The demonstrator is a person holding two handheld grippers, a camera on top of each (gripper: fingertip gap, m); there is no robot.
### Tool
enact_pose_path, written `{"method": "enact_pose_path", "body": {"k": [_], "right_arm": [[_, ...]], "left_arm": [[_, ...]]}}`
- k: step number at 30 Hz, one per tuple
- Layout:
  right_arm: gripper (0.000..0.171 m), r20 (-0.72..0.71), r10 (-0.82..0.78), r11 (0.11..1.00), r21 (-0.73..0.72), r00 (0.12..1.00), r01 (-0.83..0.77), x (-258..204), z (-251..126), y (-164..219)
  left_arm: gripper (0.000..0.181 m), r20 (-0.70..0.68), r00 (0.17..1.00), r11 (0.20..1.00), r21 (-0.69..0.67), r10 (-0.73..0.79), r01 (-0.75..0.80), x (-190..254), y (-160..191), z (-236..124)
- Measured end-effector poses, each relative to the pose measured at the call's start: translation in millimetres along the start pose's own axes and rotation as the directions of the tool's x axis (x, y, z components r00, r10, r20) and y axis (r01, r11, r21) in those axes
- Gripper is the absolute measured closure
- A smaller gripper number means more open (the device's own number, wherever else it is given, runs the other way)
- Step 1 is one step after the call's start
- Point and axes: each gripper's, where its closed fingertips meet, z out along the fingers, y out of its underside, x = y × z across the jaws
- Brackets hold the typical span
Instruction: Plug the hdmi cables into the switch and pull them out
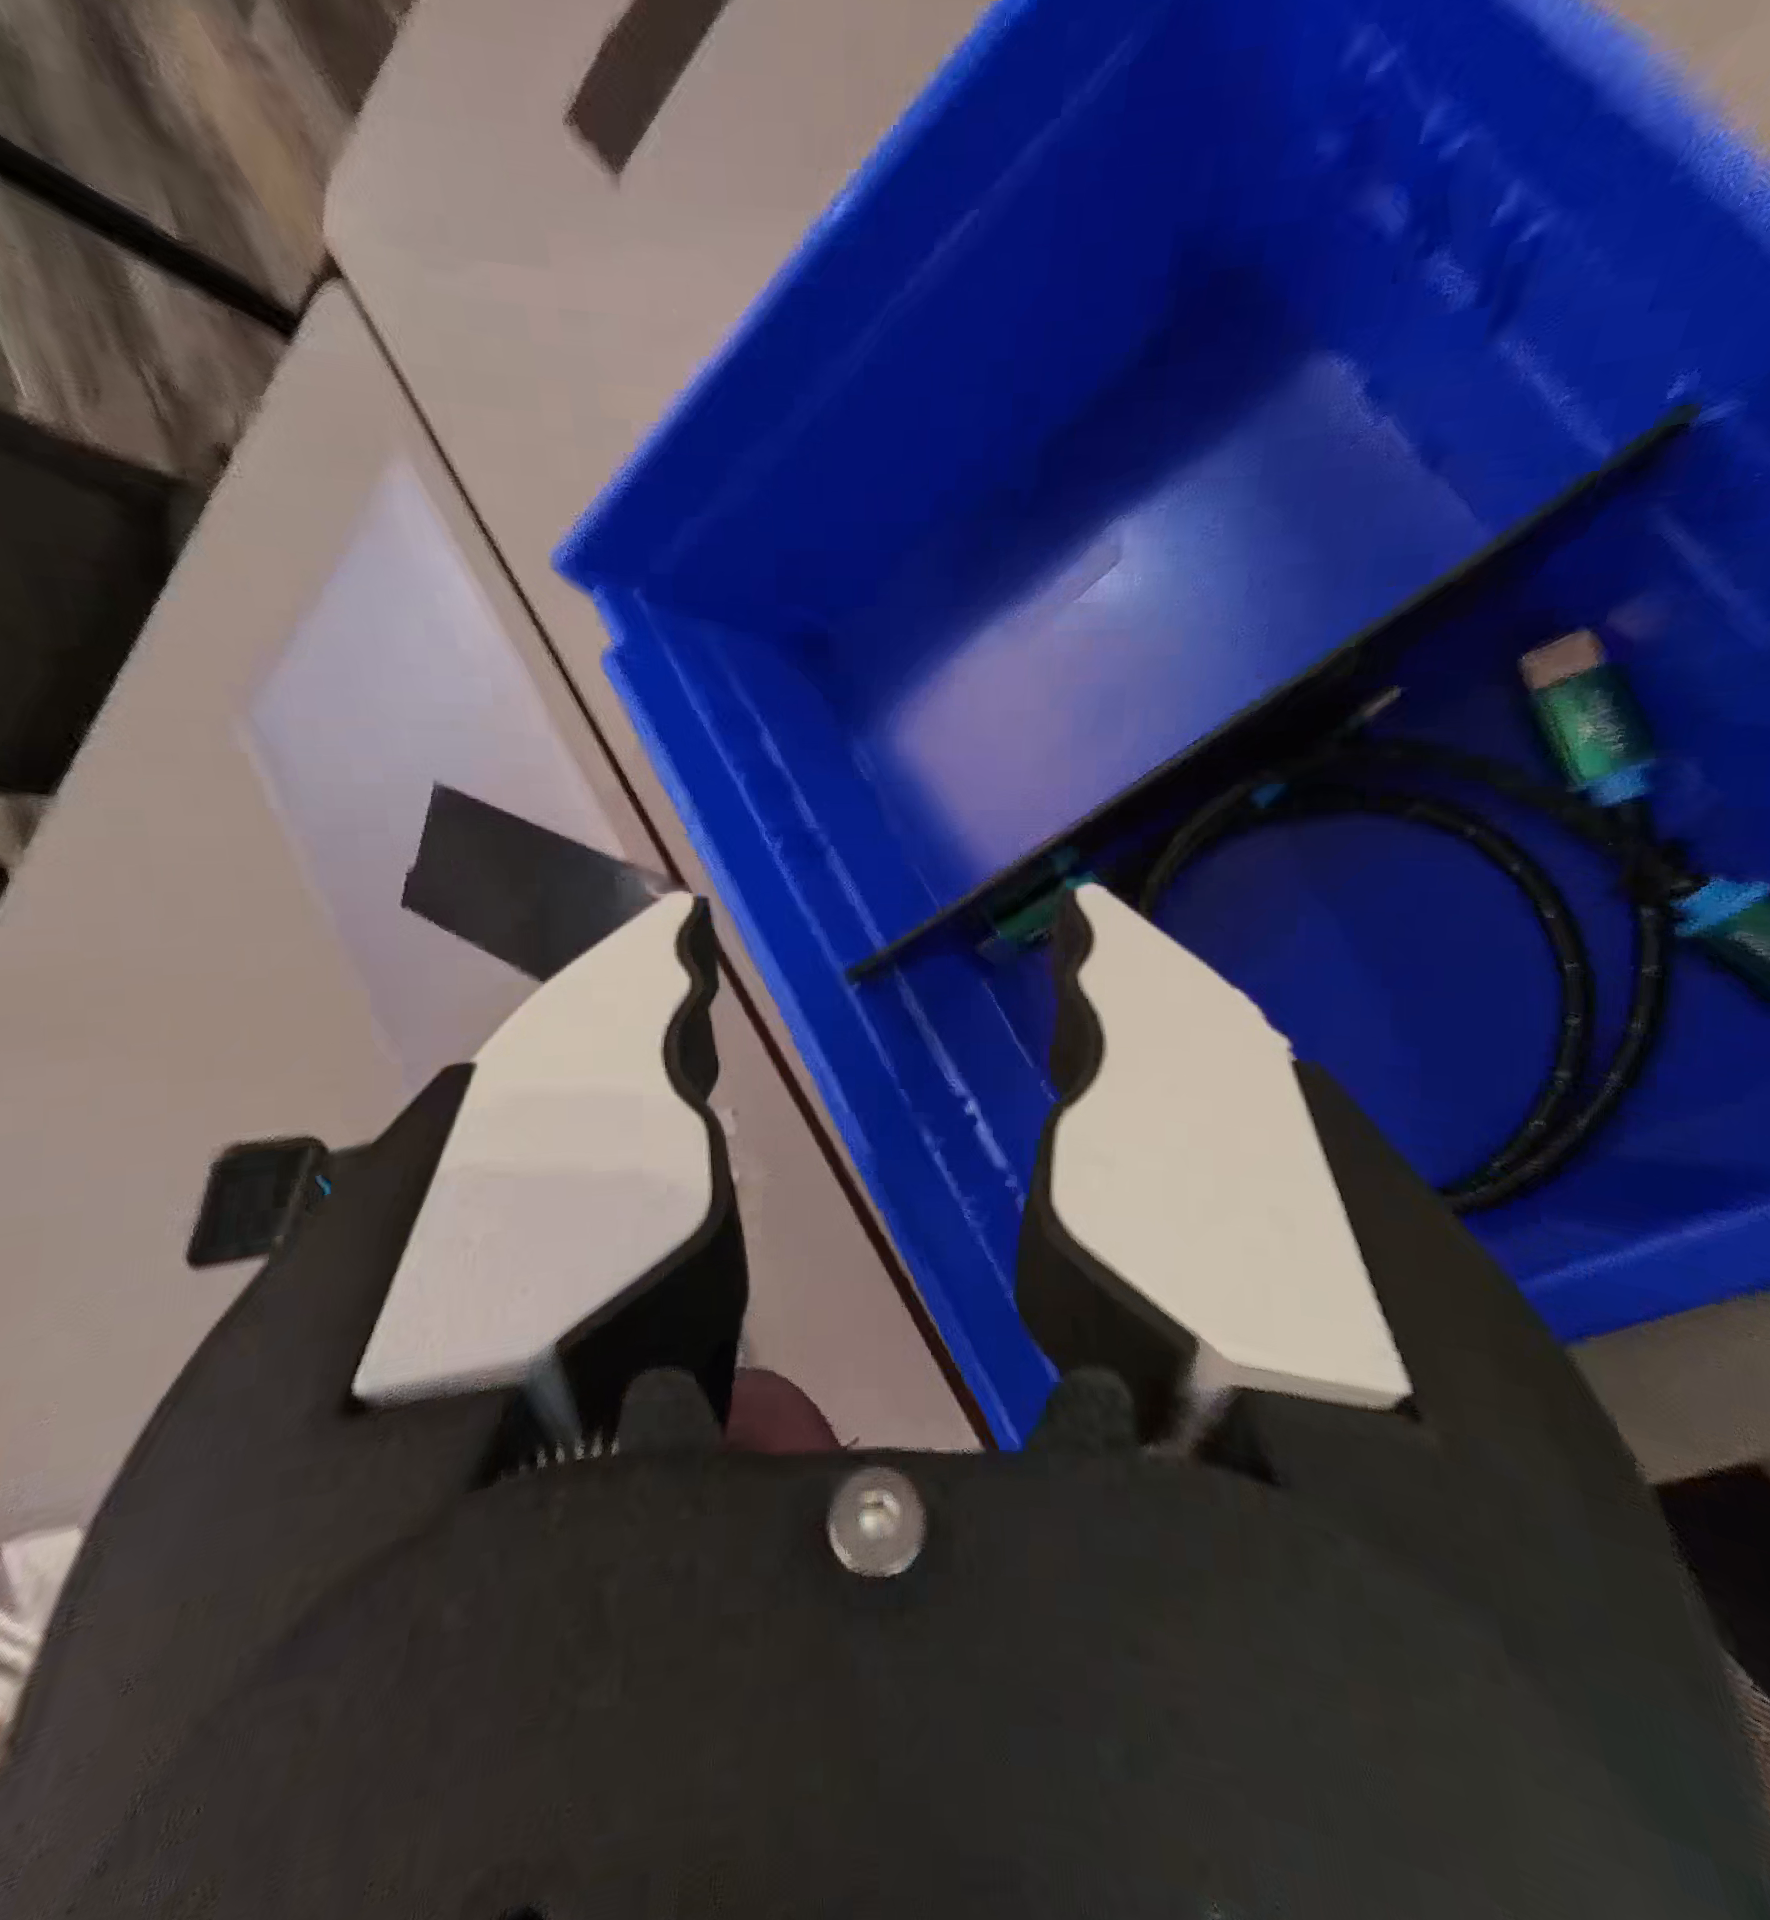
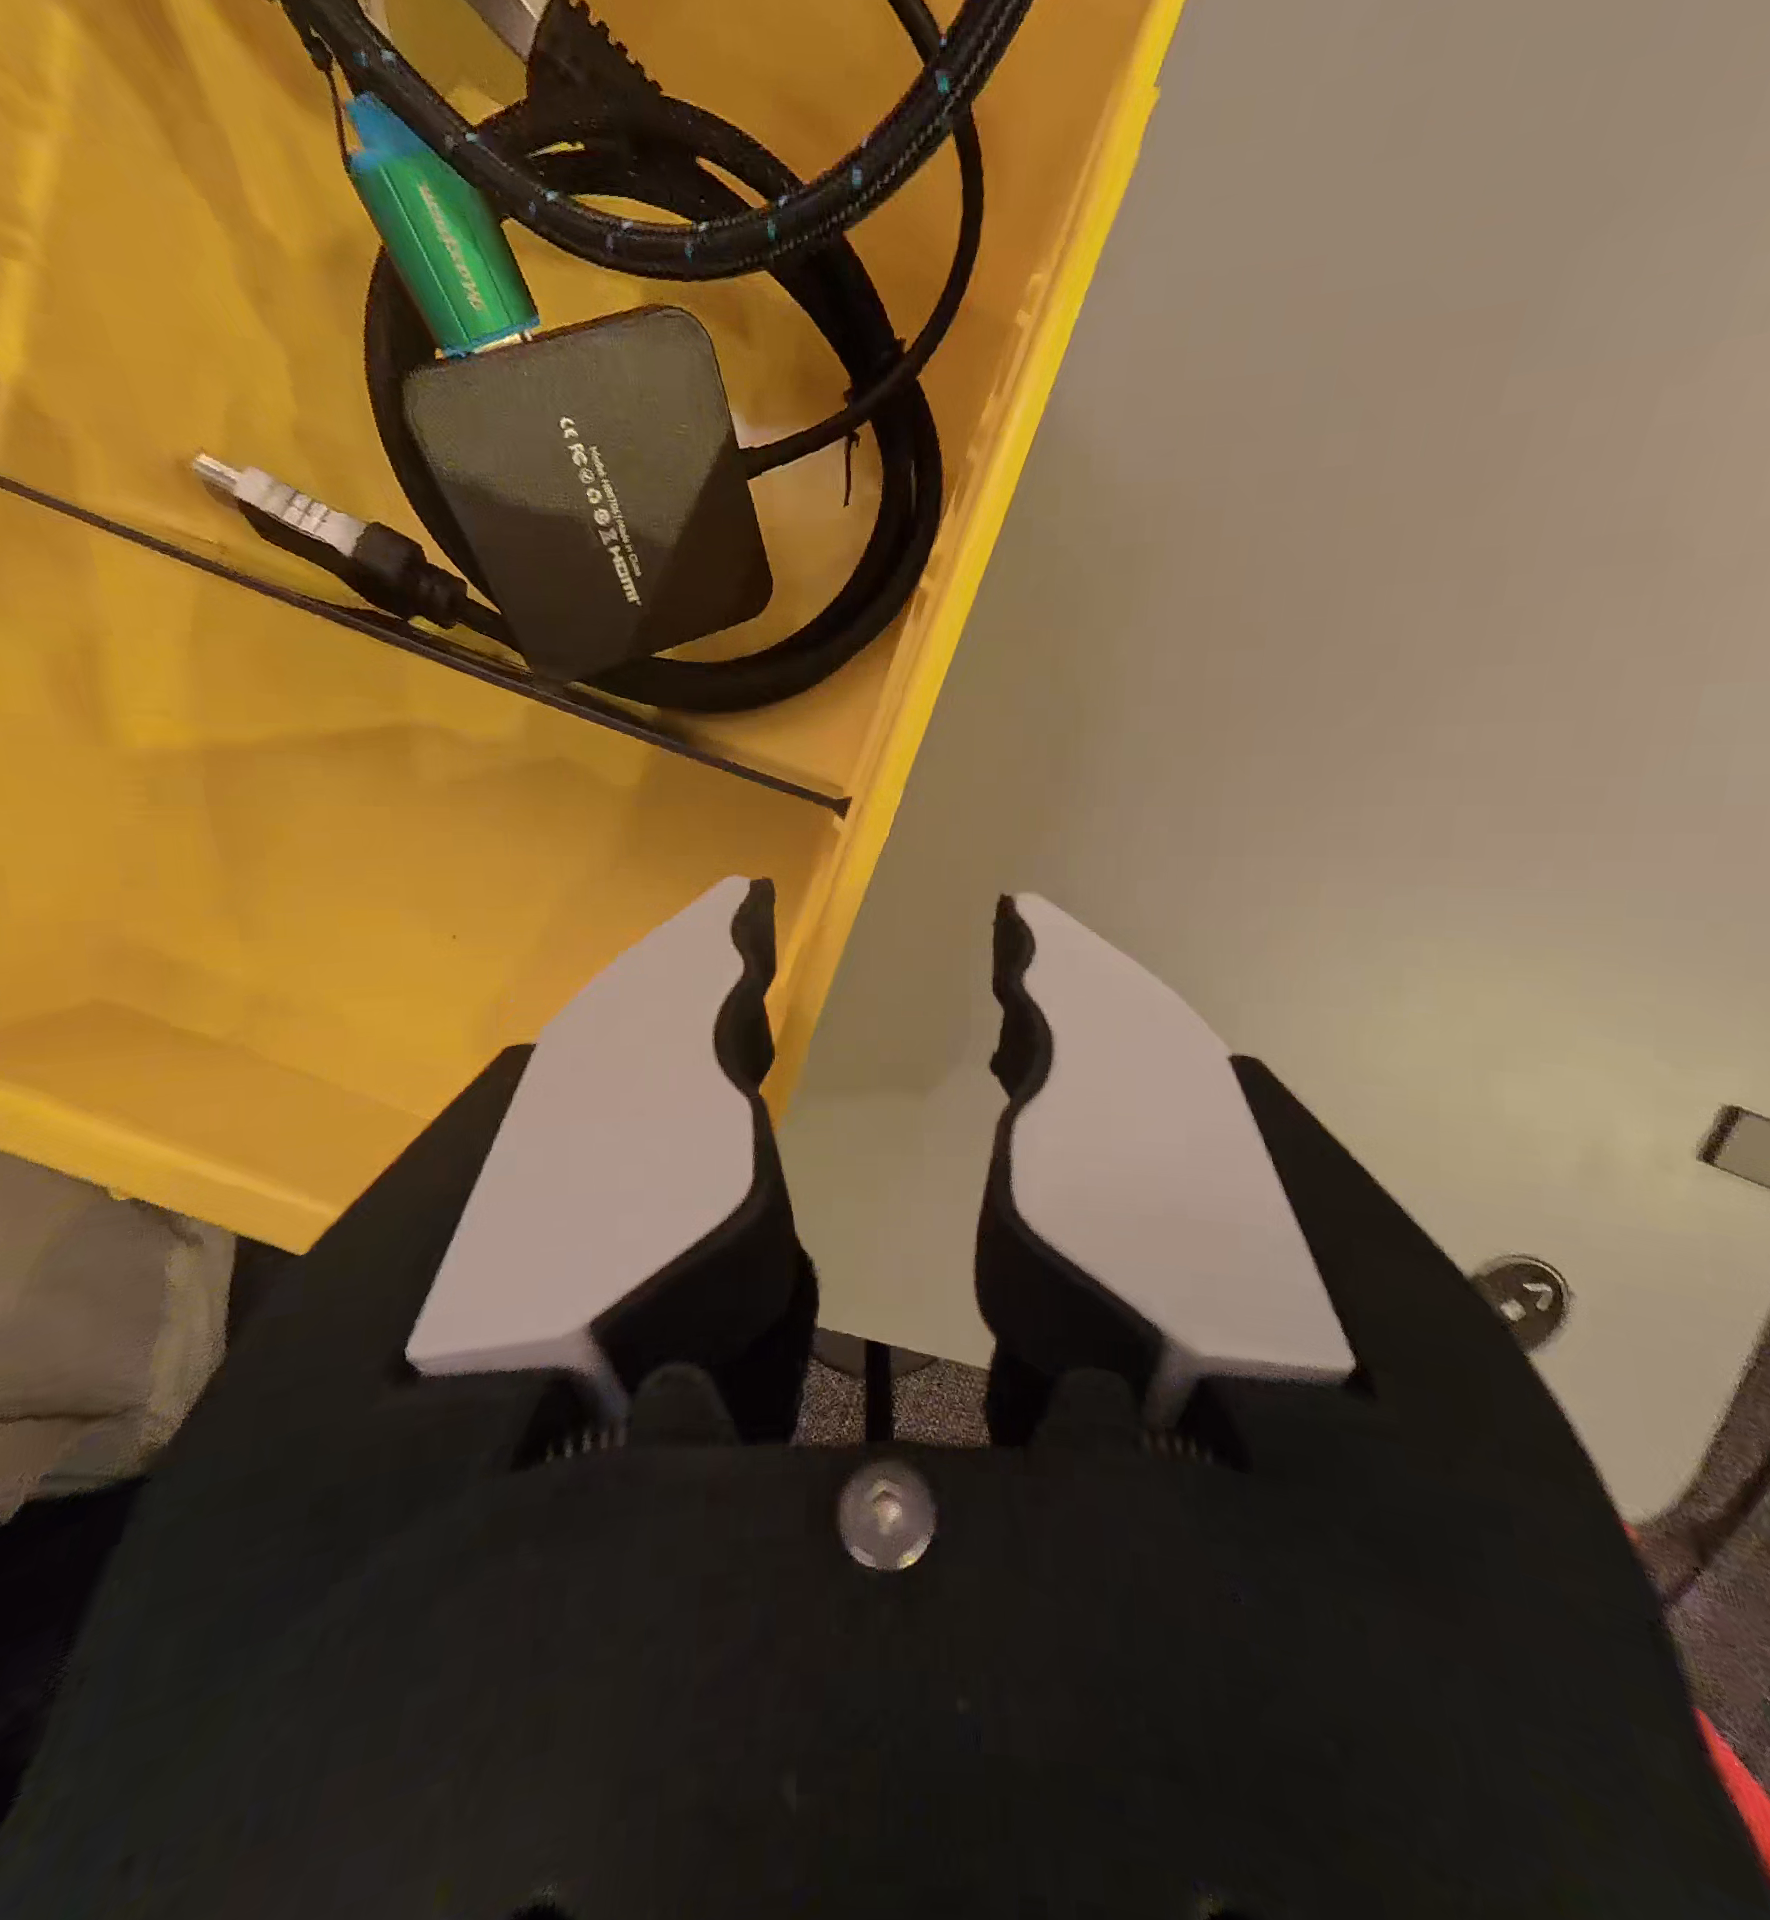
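In the right wrist view a black HDMI switch [image 2: 590, 488] lies in a yellow bin [image 2: 237, 935], with a green HDMI plug [image 2: 445, 260] seated in its far end and braided black cable [image 2: 756, 229] coiled around it. A silver USB plug [image 2: 278, 504] lies beside it. My right gripper [image 2: 883, 904] is open and empty, above the bin's right rim. In the left wrist view a blue bin [image 1: 964, 364] holds a coiled black HDMI cable [image 1: 1587, 935] with two green plugs [image 1: 1587, 712] behind a black divider [image 1: 1276, 707]. My left gripper [image 1: 886, 909] is open and empty over the bin's near-left edge.
Both bins sit on a pale table [image 2: 1380, 520]. The yellow bin has a thin black divider [image 2: 393, 623]. The blue bin's far compartment [image 1: 1120, 582] shows bare floor. Black tape patches [image 1: 517, 883] and a small black object [image 1: 257, 1200] lie on the table at left. Spacing between my two grippers at the tips: around 80 centimeters. It is some 10 centimeters from my right tips to the black HDMI switch [image 2: 590, 488].
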Motion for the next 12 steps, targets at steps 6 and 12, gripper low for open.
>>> {"method": "enact_pose_path", "body": {"k": [6,12], "right_arm": [[0.144,0.041,-0.018,0.999,-0.044,0.999,0.020,-6.1,17.1,4.9],[0.159,0.066,-0.043,0.999,-0.026,0.997,0.045,-13.1,18.6,0.5]], "left_arm": [[0.110,-0.026,0.993,0.981,-0.163,-0.111,0.105,-9.2,56.0,26.2],[0.126,-0.131,0.970,0.951,-0.258,-0.206,0.168,9.0,91.7,51.2]]}}
